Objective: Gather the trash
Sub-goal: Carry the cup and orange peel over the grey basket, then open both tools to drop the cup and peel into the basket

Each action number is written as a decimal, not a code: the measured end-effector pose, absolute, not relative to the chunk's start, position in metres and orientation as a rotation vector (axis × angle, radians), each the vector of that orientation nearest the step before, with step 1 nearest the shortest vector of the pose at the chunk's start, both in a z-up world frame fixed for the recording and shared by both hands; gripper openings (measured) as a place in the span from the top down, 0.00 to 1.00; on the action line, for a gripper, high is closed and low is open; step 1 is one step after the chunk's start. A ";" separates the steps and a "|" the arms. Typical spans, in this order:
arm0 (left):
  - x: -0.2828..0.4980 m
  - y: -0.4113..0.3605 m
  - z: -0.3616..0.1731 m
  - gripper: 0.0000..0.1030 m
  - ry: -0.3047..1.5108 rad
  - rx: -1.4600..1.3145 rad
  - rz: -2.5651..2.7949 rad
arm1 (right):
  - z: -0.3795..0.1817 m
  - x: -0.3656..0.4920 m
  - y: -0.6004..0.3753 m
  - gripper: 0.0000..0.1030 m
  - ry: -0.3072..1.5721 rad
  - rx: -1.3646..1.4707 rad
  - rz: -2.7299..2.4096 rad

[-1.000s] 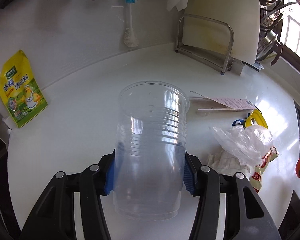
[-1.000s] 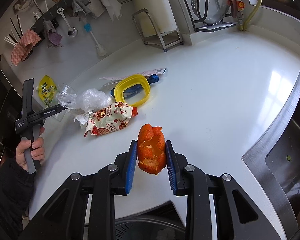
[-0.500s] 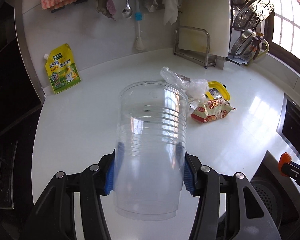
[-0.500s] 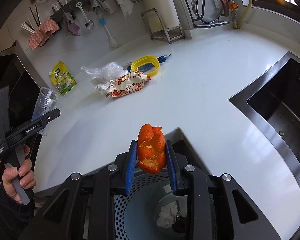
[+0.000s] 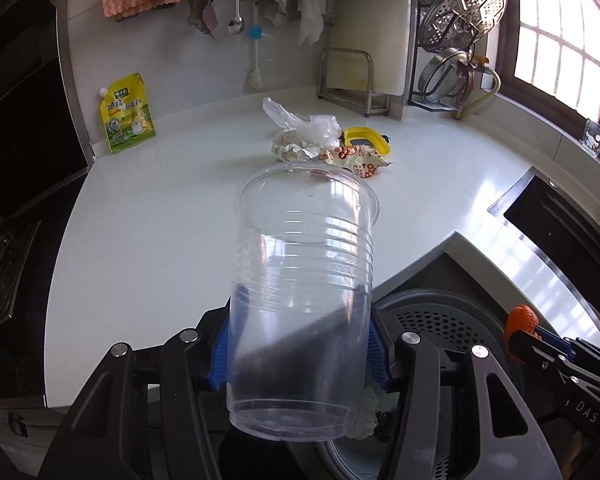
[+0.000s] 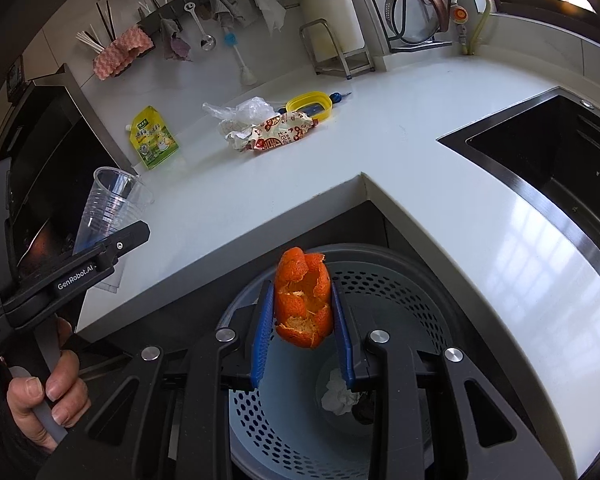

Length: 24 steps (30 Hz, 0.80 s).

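- Right tongs [image 6: 303, 312]: blue pads closed on an orange peel [image 6: 303, 298], held upright between them, open side of the peel toward the camera.
- Peel hangs directly above the grey perforated trash bin [image 6: 412, 292], which sits below the inner corner of the desk's front edge. A crumpled white tissue [image 6: 338, 394] lies on the bin's floor.
- Left tongs [image 5: 298, 344]: closed on the lower part of a clear ribbed plastic cup [image 5: 302, 280], gripped on both sides, mouth pointing away from the camera. No contents visible in the cup.
- In the left wrist view the cup base overlaps the bin rim [image 5: 440, 304]; the cup's upper part lies over the desk's front edge. From the right wrist view the cup [image 6: 108, 204] sits off the desk's left side, well apart from the peel.
- White desk [image 6: 380, 152], middle toward the back: a red-and-white snack wrapper [image 6: 282, 136], a crumpled clear plastic bag [image 6: 244, 110] touching it, and a yellow ring-shaped lid [image 6: 310, 104] just behind.
- Back left corner of the desk: yellow pouch [image 6: 154, 142] leaning upright against the wall.
- Right side of the desk: dark sink [image 6: 548, 160].
- Person's hand [image 6: 46, 400] grips the left tongs' handle.
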State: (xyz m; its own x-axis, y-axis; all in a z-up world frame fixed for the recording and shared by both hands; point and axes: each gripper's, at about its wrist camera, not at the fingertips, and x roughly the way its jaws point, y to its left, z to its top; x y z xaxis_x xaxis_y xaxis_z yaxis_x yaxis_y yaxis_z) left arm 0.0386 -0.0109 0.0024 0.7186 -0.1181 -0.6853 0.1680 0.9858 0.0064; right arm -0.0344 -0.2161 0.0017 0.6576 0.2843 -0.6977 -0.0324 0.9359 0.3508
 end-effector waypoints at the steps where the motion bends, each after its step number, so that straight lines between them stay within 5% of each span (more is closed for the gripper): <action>1: 0.033 -0.014 -0.001 0.49 0.761 0.073 -0.171 | 0.001 -0.039 -0.216 0.73 0.834 0.317 0.178; 24: -0.009 -0.048 -0.085 0.49 0.930 0.106 -0.252 | -0.053 -0.086 -0.224 0.73 0.881 0.312 0.108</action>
